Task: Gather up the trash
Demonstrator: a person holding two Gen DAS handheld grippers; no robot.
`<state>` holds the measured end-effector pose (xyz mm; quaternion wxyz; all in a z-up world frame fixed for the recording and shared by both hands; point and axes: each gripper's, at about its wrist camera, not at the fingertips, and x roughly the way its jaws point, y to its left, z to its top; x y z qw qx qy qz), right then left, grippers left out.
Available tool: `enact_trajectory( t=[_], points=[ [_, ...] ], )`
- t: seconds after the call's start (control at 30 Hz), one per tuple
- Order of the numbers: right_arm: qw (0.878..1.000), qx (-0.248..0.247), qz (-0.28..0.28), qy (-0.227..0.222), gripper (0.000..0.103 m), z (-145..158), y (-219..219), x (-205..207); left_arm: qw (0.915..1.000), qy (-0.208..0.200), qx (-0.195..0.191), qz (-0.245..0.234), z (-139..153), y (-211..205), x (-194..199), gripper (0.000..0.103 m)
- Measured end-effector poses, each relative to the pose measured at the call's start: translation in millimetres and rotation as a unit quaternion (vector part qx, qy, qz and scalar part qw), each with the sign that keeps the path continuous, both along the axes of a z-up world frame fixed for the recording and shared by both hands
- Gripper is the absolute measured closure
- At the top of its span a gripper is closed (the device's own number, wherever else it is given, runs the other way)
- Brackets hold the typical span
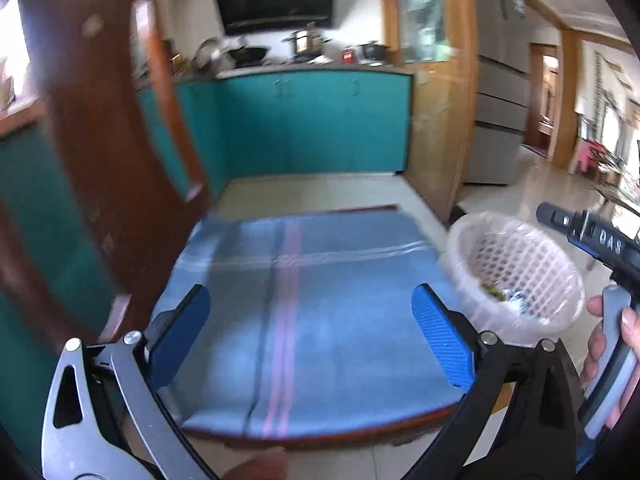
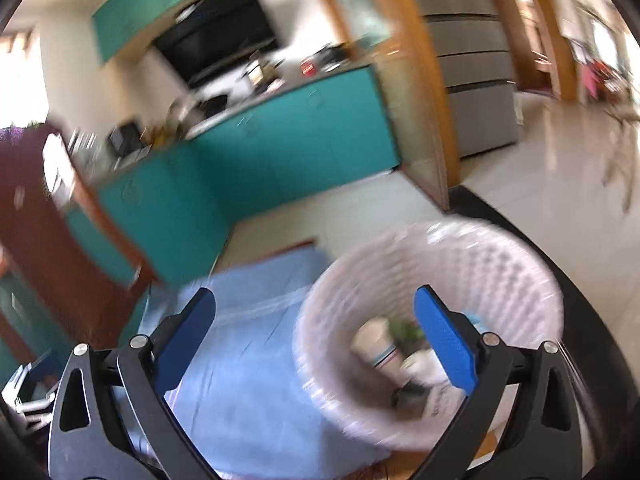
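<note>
Right wrist: one lined basket (image 2: 432, 264), two spread jaws.

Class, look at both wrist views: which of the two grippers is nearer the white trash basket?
The right gripper: its fingers frame the white trash basket, unlike the left gripper over the blue cloth.

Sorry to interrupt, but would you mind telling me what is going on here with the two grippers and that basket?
A person is collecting trash with a handheld gripper in each hand. Both the left gripper and the right gripper are open and hold nothing. The white lattice plastic basket lined with a clear bag already contains trash, including a white paper cup and some green scraps. The basket sits at the edge of the blue striped cloth covering the wooden table, whose visible surface shows no trash.
</note>
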<state>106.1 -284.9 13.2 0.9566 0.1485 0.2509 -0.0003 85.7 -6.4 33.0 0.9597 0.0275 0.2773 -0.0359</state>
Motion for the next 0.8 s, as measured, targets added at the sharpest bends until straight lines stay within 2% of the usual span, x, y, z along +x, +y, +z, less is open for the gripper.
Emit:
enact_trajectory(
  t=[0.1,0.17,0.3,0.43,0.8],
  points=[
    [0.997,-0.056,0.043,0.028,0.004,-13,56,1,0.9989,0.011,0.002,0.046,-17,28,0,0.003],
    [0.995,-0.073,0.059,0.037,0.004,-20,79,-2,0.9975,0.019,-0.008,0.067,-27,45,1,0.003],
    [0.990,-0.098,0.081,0.061,0.004,-37,115,-6,0.9962,0.030,0.017,0.080,-46,50,9,0.003],
    [0.987,-0.114,0.088,0.069,0.004,-49,131,-10,0.9952,0.056,-0.008,0.080,-54,61,14,0.003],
    [0.990,-0.112,0.062,0.062,0.004,-52,123,-7,0.9965,0.040,-0.015,0.071,-46,50,15,0.003]
  ],
)
